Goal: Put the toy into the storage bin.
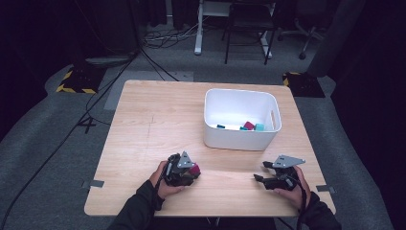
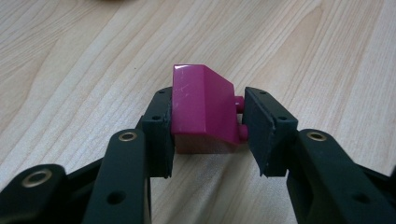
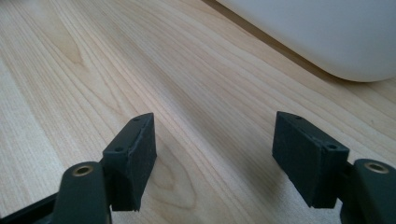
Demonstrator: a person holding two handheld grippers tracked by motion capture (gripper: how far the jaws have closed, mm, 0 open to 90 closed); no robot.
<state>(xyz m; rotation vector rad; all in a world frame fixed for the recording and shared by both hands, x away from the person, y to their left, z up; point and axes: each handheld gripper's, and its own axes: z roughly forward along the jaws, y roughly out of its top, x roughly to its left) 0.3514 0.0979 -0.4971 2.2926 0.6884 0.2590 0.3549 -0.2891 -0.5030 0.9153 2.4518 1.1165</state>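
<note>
Beyond the far edge of the wooden table [image 1: 158, 124] the dim room shows grey carpet [image 1: 38, 143], black cables [image 1: 95, 103], yellow-black striped floor plates [image 1: 76, 80], a white desk leg [image 1: 198, 28] and a dark chair [image 1: 249, 28].

Lab or studio: black curtains [image 1: 28, 57], floor cables [image 1: 158, 40], hazard-taped weights [image 1: 76, 81], wooden table [image 1: 158, 120].

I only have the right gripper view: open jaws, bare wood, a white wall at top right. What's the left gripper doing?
Observer: The left gripper is shut on a magenta block that sits on the table.
Operator: What's the white wall?
Observer: A white bin, open on top, behind both grippers.
Operator: Anything in it?
Observer: Yes, a few blocks lie at its near wall: one magenta, some teal.
</note>
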